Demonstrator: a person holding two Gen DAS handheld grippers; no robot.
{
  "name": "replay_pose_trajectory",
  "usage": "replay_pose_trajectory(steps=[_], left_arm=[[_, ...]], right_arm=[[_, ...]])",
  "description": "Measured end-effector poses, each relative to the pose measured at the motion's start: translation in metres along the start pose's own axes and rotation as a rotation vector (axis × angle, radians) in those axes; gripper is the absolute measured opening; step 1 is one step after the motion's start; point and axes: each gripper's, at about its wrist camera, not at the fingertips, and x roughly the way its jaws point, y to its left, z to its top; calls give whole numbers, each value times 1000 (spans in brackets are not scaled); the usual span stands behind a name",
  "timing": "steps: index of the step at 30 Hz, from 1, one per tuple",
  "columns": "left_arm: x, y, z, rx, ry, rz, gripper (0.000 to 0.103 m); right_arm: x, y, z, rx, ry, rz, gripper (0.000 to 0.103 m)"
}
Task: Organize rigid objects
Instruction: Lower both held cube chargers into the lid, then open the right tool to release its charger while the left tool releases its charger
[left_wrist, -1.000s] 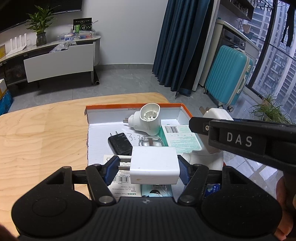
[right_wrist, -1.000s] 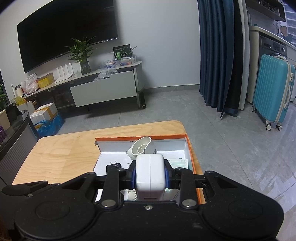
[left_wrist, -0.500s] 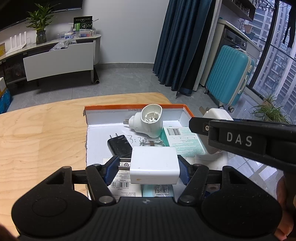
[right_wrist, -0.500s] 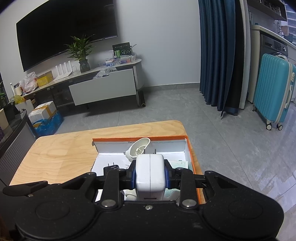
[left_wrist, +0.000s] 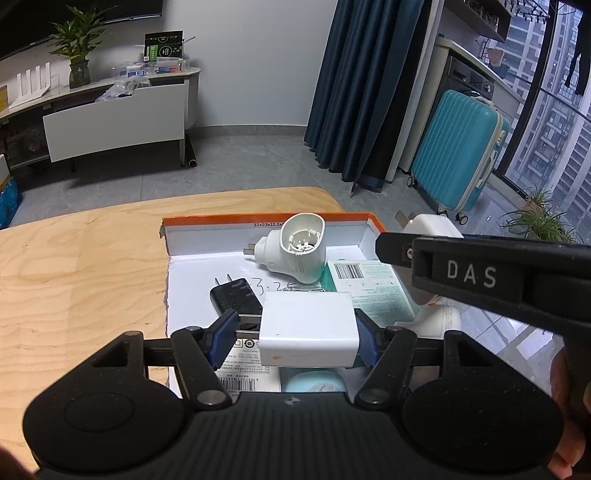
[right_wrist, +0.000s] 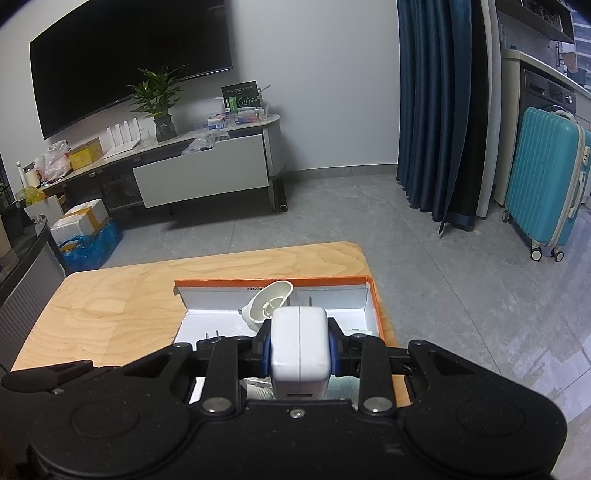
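I'm working in a home living room: a big wall-mounted TV (right_wrist: 129, 62) over a low media console (right_wrist: 199, 173) with a potted plant (right_wrist: 159, 99), dark blue curtains (right_wrist: 436, 110), a teal suitcase (right_wrist: 546, 184), grey tiled floor (right_wrist: 332, 214), and a wooden table (left_wrist: 74, 277) under me

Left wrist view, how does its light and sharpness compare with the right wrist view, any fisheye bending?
Left wrist view: sharp, daylight from the window, curtain bowed by the lens. Right wrist view: dimmer, softer and grainier, with the television edges curved.

Teal item (left_wrist: 316, 382) mostly hidden under the white charger (left_wrist: 308, 328); label print unreadable.
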Motion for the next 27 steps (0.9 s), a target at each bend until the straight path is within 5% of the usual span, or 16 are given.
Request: replay_pose_trajectory(steps=[27], left_arm=[[11,-2,5,4,10,-9,66]], right_arm=[[35,-7,14,3,9,-5,35]])
